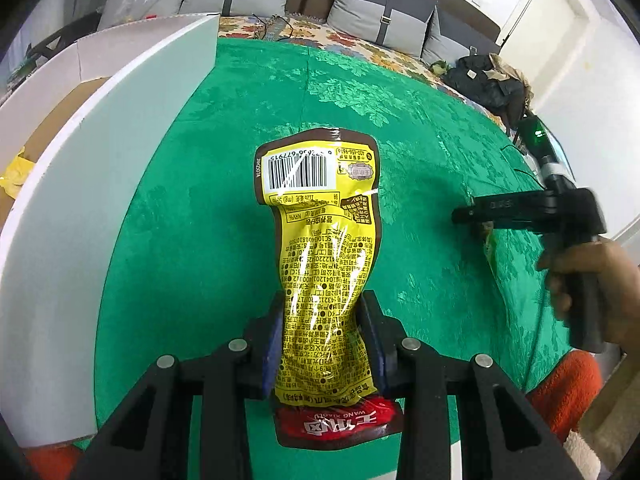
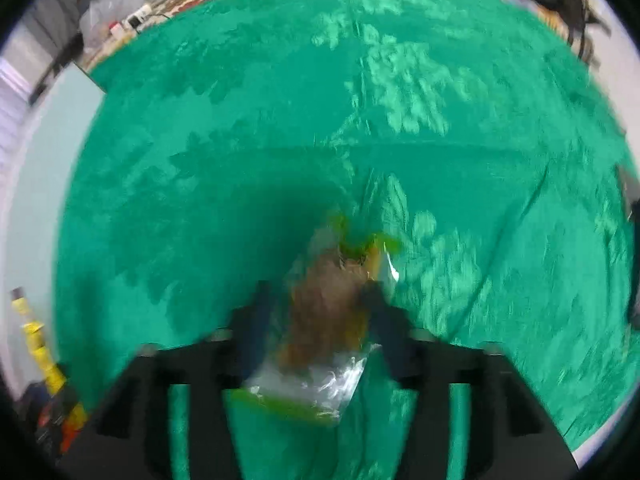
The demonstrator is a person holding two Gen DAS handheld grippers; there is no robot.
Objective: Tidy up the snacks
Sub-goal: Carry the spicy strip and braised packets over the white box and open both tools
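My left gripper (image 1: pixel 322 320) is shut on a yellow and brown snack packet (image 1: pixel 320 216) with a barcode and a red end, held above the green tablecloth (image 1: pixel 200 220). My right gripper (image 2: pixel 320 312) is shut on a clear packet with brown contents and green trim (image 2: pixel 324 320); that view is blurred by motion. In the left wrist view the right gripper (image 1: pixel 480 216) shows at the right, held by a hand, with its packet hanging below it.
A white cardboard box (image 1: pixel 100 160) with raised flaps stands at the left of the table. A sofa with grey cushions (image 1: pixel 380 16) lies beyond the far edge. Dark clothes (image 1: pixel 488 80) lie at the far right.
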